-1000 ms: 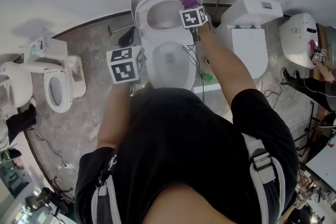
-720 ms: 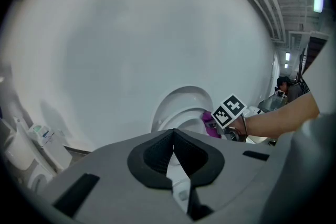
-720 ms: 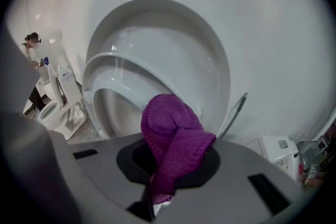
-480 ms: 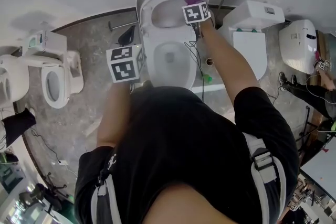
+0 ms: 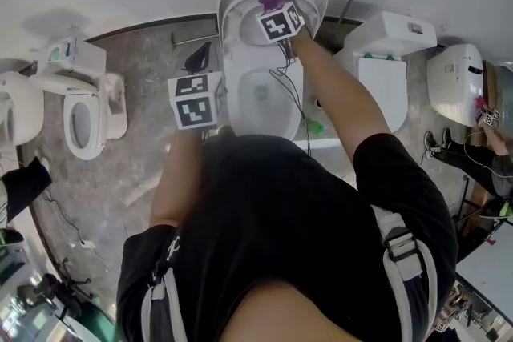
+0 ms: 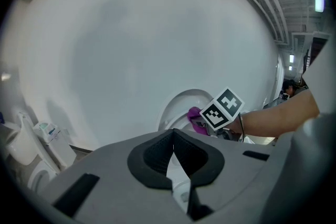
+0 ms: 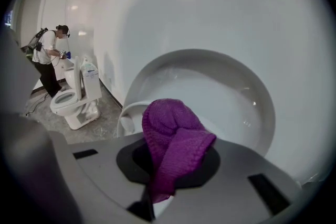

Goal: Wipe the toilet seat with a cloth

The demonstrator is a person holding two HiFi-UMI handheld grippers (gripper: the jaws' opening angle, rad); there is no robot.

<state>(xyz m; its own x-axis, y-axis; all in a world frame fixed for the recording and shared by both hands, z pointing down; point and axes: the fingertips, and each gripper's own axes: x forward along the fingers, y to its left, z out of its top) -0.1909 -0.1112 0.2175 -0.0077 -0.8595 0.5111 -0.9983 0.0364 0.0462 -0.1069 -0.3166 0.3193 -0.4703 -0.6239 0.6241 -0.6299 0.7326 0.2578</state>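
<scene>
The right claw (image 7: 153, 198) is shut tight on a purple cloth (image 7: 170, 144), and the cloth sticks out past its tips in a fat fold. Just in front of this claw is the lifted toilet seat (image 5: 231, 22) with the white lid (image 7: 220, 92) behind it, but you cannot tell if the cloth touches them. The left claw (image 6: 172, 138) is closed with nothing in it, off to the left of the right claw and further back.
</scene>
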